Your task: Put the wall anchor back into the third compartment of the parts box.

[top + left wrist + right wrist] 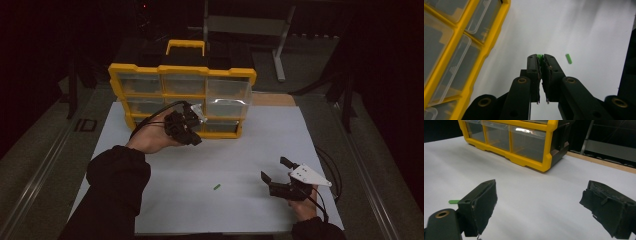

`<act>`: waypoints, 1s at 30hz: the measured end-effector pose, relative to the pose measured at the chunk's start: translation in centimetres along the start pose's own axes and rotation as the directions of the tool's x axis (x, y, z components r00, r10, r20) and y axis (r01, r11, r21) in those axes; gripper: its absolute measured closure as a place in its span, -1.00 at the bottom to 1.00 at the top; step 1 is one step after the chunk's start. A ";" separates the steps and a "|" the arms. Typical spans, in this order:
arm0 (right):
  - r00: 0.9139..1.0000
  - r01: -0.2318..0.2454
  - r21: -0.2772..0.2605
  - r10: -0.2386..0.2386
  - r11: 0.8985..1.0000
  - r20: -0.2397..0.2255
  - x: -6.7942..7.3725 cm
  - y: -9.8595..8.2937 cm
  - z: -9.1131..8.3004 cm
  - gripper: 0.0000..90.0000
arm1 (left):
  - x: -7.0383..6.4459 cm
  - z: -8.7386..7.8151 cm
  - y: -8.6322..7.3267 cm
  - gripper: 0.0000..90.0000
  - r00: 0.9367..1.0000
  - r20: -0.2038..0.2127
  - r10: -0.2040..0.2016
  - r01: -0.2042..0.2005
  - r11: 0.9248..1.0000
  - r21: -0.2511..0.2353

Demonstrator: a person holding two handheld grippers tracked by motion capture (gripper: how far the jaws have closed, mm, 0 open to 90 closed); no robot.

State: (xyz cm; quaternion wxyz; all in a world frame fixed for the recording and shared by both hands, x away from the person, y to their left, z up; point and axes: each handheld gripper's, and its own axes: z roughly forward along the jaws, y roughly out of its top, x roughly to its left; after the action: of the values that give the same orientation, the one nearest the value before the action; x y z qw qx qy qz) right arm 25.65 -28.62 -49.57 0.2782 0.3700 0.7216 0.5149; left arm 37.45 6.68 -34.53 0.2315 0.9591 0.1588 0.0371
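My left gripper [192, 137] hangs just in front of the yellow organizer [182, 70], held in a hand. In the left gripper view its jaws [541, 57] are shut on a small green piece [539, 56] that peeks out at the tips. A second green piece [216, 187] lies loose on the white sheet [250, 145], also seen in the left gripper view [568, 58] and right gripper view [454, 201]. My right gripper [275, 169] rests low at the front right, open with nothing between its jaws [539, 195].
The organizer [529, 161] has clear drawers in a yellow frame [477, 58]; its right-hand drawer [227, 95] juts out a little. A metal stand [280, 45] rises behind the table. Cables trail at the sheet's right edge [330, 165].
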 end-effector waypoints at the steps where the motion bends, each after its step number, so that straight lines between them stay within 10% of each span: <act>1: 1.000 0.001 0.000 -0.001 1.000 0.000 0.0 0.0 0.0 -0.75 | 0.1 -0.1 0.0 0.86 1.000 -0.001 0.001 -0.001 1.000 -0.001; 30: 1.000 0.000 0.003 0.000 1.000 -0.002 0.0 0.0 0.0 -0.75 | 0.7 -5.2 3.0 0.86 0.995 -0.048 0.085 -0.086 0.996 -0.014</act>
State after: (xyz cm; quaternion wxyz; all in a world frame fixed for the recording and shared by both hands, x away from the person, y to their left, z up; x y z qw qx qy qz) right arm 25.69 -28.63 -49.60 0.2770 0.3700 0.7225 0.5142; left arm 38.21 6.59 -28.51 0.2337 0.9619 0.1229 0.0711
